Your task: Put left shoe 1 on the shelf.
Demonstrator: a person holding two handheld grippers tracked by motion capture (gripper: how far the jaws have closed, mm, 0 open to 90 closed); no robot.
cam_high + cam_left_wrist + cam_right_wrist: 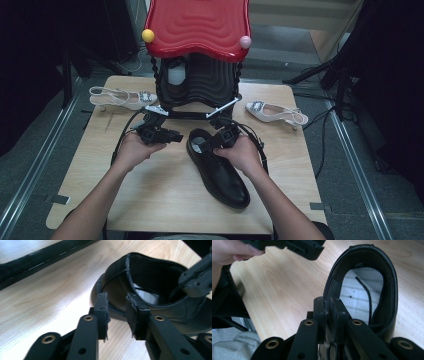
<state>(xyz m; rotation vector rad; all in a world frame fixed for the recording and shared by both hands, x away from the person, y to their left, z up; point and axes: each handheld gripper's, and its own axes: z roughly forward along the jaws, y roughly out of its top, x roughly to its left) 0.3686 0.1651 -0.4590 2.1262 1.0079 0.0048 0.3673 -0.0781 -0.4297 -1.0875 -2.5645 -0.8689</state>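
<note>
High view puts the black shoe [218, 170] flat on the wooden surface [165, 195], right of centre. Its long axis runs on a diagonal: the toe points toward you and to your right, and the heel opening faces away, toward the rack [197, 50]. You can read no brand or writing on it; the pale insole carries faint lines and a loose dark lace, nothing legible.

Your right tongs [216, 141] sit at the shoe's heel collar. In the right gripper view the jaws are pressed together on the rim of that collar, with the leather edge pinched between them [331, 312].

Your left tongs [176, 136] hang just left of the heel, pointing across at it. In the left gripper view their jaws stand a little apart with nothing between them [117, 315], and the shoe's heel lies just beyond the tips.

Two pale slingback heels lie on the far surface, one at the left [122, 96] and one at the right [276, 112], either side of the red-topped rack.
</note>
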